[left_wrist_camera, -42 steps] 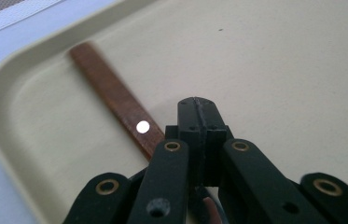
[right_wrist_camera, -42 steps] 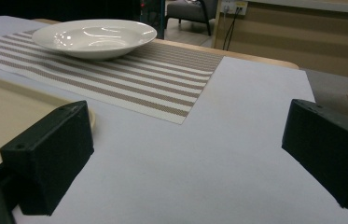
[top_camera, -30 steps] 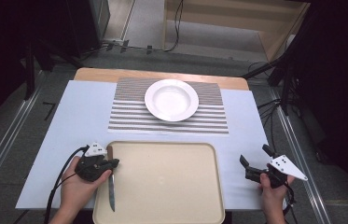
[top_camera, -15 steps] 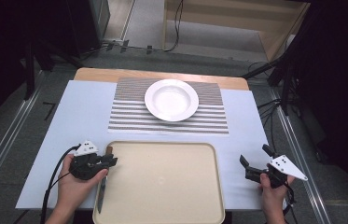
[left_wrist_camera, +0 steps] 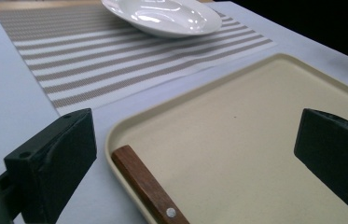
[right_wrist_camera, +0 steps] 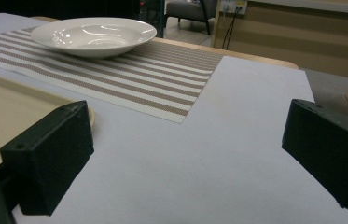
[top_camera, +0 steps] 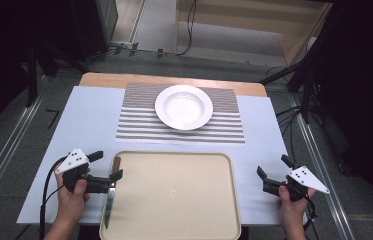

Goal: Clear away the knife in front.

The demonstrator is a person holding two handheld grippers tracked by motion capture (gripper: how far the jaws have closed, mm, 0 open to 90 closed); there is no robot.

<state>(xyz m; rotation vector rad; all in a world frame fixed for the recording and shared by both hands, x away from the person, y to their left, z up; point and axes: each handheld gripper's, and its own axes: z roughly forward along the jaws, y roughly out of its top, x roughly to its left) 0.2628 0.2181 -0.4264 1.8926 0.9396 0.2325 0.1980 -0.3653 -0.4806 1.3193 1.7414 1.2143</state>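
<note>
— Now letting go, then?
— Yes, just opening the jaws of the left gripper (top_camera: 106,165) all the way. Gripping nothing any more, after clamping the knife (top_camera: 110,200) a second ago.
— And leaving that knife where?
— Lying inside the tray (top_camera: 174,220), hard along its left rim. Pointing the wooden handle toward the placemat (top_camera: 139,127) and the blade back toward the person.
— Touching it at all now?
— Apparently not. Straddling the handle end with the jaws spread wide, pressing no pad on it.
— Doing anything with the other hand?
— Just waiting with the right gripper (top_camera: 274,166) beside the tray's right edge, over the white sheet. Standing wide open too, holding nothing.
— Meaning what for the job?
— Probably finishing the laying of the knife on the tray, with only the backing away left. Needing care while pulling clear, so as not to nudge the handle off the rim.
— And leaving the plate (top_camera: 184,106) alone?
— Sitting on the placemat, well apart from both grippers.
</note>
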